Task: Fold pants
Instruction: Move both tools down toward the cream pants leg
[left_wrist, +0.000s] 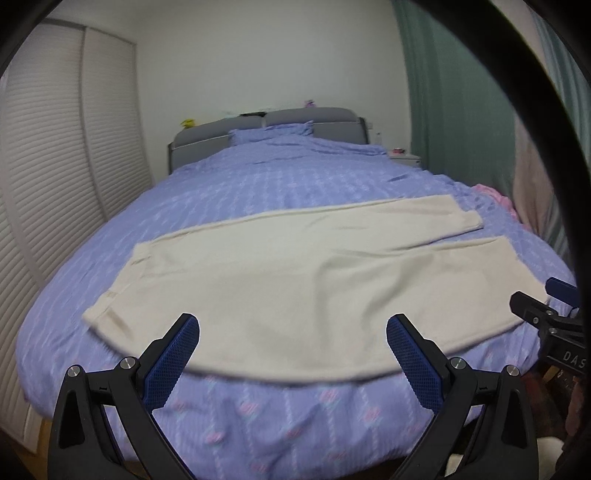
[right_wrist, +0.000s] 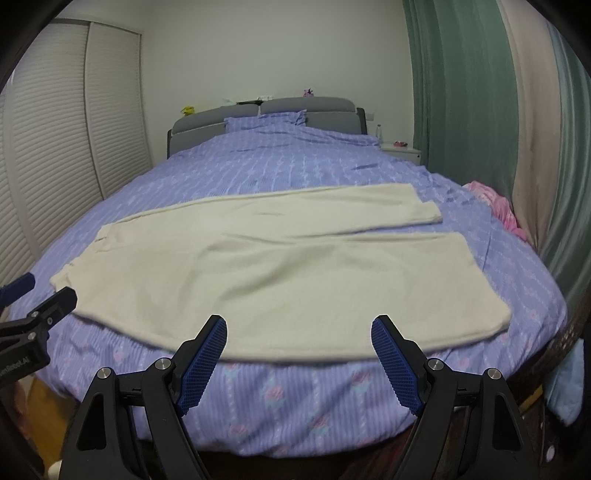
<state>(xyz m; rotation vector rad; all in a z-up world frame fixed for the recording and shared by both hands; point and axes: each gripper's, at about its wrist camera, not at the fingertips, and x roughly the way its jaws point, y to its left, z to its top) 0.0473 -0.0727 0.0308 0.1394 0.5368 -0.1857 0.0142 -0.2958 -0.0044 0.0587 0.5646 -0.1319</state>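
- Ahead of both claws, across the foot of the bed (left_wrist: 110, 229), lie the pants (left_wrist: 295, 280), one pair, cream, spread flat with nothing yet folded.
- Left claw (left_wrist: 293, 334): jaws wide apart, holding nothing; it hovers just short of the pants' near edge, roughly midway along that edge. Both blue pads (left_wrist: 173, 362) are clear of the cloth.
- Right claw (right_wrist: 299, 332): likewise spread wide and empty, poised at the near edge of the pants (right_wrist: 258, 280), with the leg cuffs off to its right.
- Orientation: the waistband lies to the left of both claws, the two legs run to the right. The far leg (right_wrist: 332, 210) and near leg (right_wrist: 369, 273) part slightly toward the cuffs, leaving a narrow wedge of the bed (right_wrist: 517, 258) showing between them.
- Probable reason for the layout: flat, crosswise placement puts one long edge within reach of both claws, so the near leg could be lifted over the far one in a first lengthwise fold. This is inferred, not shown.
- Each claw appears at the margin of the other's view, so they stand side by side, left claw nearer the waistband.
- Count: one pair of pants, two legs, two claws, four pads, one bed.
- Beyond the pants, well apart: two pillows (right_wrist: 266, 120) against a grey headboard (right_wrist: 306, 105).
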